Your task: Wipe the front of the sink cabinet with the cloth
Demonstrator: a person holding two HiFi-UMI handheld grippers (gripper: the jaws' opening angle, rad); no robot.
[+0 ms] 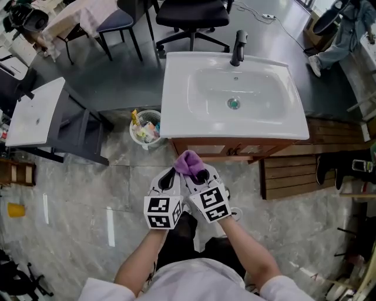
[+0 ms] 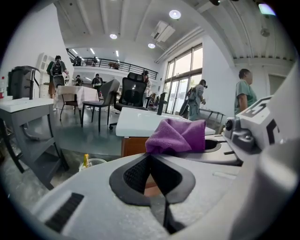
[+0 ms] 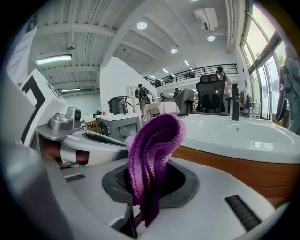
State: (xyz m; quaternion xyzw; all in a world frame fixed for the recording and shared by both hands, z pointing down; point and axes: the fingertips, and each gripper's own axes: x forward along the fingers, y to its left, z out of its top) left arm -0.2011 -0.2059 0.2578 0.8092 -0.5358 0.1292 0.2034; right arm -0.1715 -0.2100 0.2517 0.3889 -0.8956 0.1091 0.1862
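The purple cloth sticks up from my right gripper, which is shut on it; in the right gripper view the folded cloth stands between the jaws of the right gripper. My left gripper sits pressed beside the right one, shut with nothing in it; its pads meet, and the cloth shows just beyond them. Both grippers hover a little short of the wooden front of the sink cabinet, under the white sink. The cloth is not touching the cabinet front.
A black faucet stands at the back of the sink. A small wastebasket sits left of the cabinet, a grey table farther left. Wooden slats and black boots lie to the right. An office chair stands behind.
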